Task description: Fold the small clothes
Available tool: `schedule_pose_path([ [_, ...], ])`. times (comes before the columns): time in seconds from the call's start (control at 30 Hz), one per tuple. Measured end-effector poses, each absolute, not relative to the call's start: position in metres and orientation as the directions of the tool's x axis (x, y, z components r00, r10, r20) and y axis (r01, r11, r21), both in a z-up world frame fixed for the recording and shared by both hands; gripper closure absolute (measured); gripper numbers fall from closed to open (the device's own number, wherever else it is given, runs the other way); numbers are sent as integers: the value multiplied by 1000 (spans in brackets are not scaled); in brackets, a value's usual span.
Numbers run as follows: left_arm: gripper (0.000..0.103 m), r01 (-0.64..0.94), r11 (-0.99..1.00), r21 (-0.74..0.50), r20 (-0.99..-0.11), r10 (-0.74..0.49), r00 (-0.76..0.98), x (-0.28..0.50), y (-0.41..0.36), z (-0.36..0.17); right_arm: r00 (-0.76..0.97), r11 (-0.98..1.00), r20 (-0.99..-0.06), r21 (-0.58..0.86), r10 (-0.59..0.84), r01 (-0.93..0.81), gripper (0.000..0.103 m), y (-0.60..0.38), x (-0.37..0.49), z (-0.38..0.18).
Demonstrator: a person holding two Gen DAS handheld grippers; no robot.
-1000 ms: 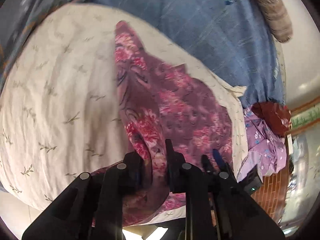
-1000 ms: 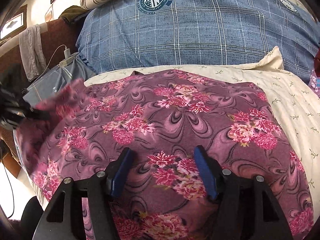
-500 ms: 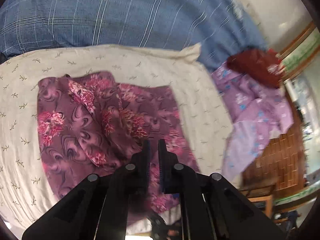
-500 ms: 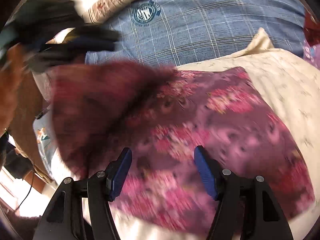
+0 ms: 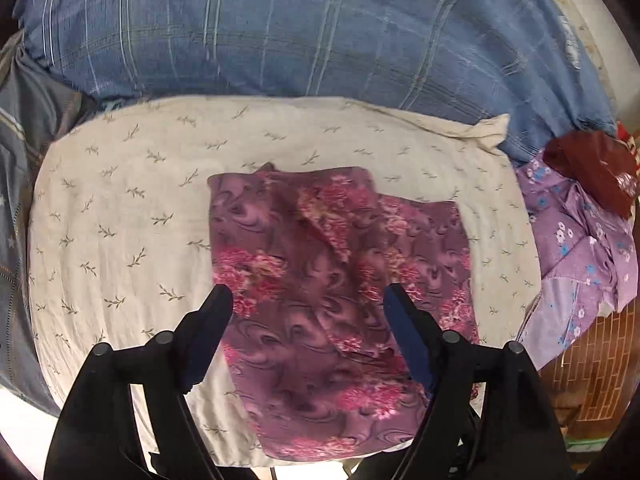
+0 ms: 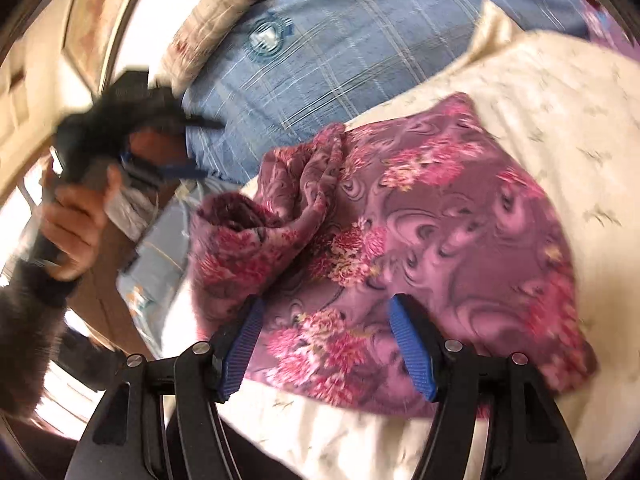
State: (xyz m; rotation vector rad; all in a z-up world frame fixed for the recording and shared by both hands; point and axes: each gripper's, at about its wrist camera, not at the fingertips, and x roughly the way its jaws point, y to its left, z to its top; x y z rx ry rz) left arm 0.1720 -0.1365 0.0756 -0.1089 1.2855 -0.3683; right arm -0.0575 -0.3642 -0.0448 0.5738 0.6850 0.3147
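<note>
So your left gripper [image 5: 306, 296] jaws just opened, dropping the first fold; the cloth [image 5: 340, 304] sits bunched on the pillow [image 5: 120, 220], right gripper [image 6: 324, 312] open above it, flatten next.

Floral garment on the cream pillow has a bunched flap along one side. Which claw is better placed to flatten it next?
Probably left. The left claw, jaws just opened and empty, looks down over the floral garment; the bunched flap lies toward that side. The right claw, also open, sits at the near edge.
</note>
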Motion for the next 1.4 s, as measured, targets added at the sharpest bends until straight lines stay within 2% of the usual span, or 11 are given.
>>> schedule_pose_path([
  [0.2,25,143,934,-327,-938,-339,69,202,-165,27,733,711,-411,689,543,-141,21,-361,-51,-19],
  [0.33,25,174,931,-321,-942,-332,42,208,-195,16,670,729,-474,669,571,-149,18,-336,-21,-20],
  [0.6,25,331,941,-75,-994,-97,50,209,-248,-8,607,753,-536,637,587,-166,19,-298,11,-32],
  [0.63,30,337,940,-59,-995,-83,55,207,-250,-11,608,757,-540,632,582,-163,21,-296,10,-34],
  [0.67,48,341,939,-41,-995,-70,74,204,-250,-12,610,767,-552,623,568,-151,31,-296,12,-37],
  [0.73,72,344,939,-24,-992,-64,106,198,-249,-9,606,781,-575,611,549,-127,65,-296,13,-41],
  [0.77,88,335,941,-43,-989,-86,117,194,-244,-4,601,775,-576,620,554,-122,77,-299,13,-43],
  [0.8,93,314,945,-91,-984,-135,119,190,-237,3,602,768,-568,628,561,-123,81,-300,13,-42],
  [0.93,93,261,919,-296,-924,-344,164,164,-213,46,637,737,-498,654,589,-171,82,-308,-6,-23],
  [1.17,91,449,832,-326,-889,-431,153,116,-306,77,789,769,-411,628,456,-117,83,-366,-75,6],
  [1.4,91,369,827,-424,-889,-457,3,113,-351,18,716,679,-564,714,412,171,72,-427,-87,-75],
])
